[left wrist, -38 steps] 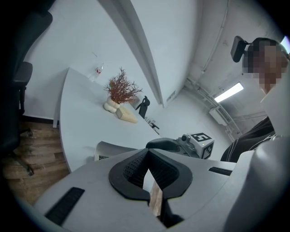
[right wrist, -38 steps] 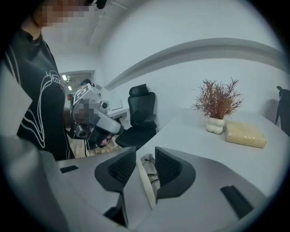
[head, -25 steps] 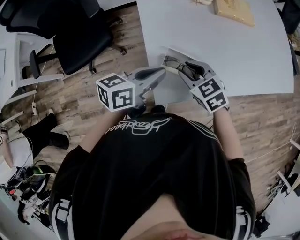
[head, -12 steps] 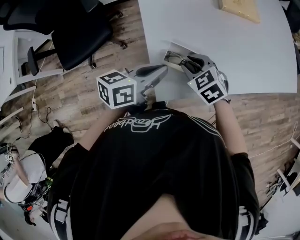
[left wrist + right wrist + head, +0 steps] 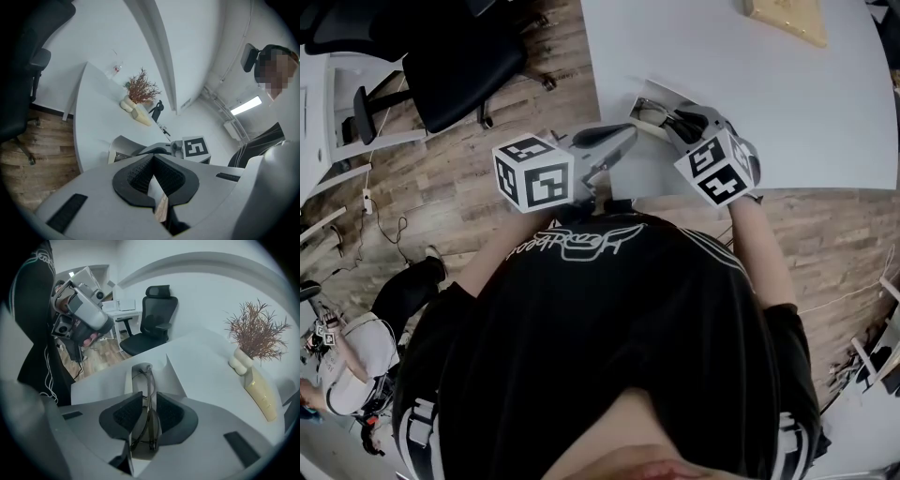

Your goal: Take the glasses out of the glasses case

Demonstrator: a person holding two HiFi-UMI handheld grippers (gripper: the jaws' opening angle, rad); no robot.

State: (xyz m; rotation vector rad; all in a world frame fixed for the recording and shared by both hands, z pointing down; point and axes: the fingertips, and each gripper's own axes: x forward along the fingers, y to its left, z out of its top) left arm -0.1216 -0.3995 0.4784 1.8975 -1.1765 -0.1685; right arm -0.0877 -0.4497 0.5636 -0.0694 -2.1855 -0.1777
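Your right hand-held gripper [image 5: 149, 401] has just been closing, jaws spread astride the glasses [image 5: 148, 378], no pinch yet. Glasses lie in the open glasses case [image 5: 174, 373] on the bench [image 5: 769, 94] (left hand-held gripper [image 5: 153, 158] pressed together, empty). Grip and lift-out remain.

head view steeply down from above; gripper views close along own tongs; all share table [image 5: 750, 94]

The glasses case [image 5: 654, 92] is sitting near the front edge of the table [image 5: 769, 103], glasses [image 5: 149, 394] lying inside. The right gripper [image 5: 677, 125] is hanging over it, its jaws just closing in with the glasses between them. The left gripper [image 5: 623, 141] is hovering at the case's seven o'clock, a chair [image 5: 459, 66] standing at nine, a block [image 5: 783, 19] resting at two.
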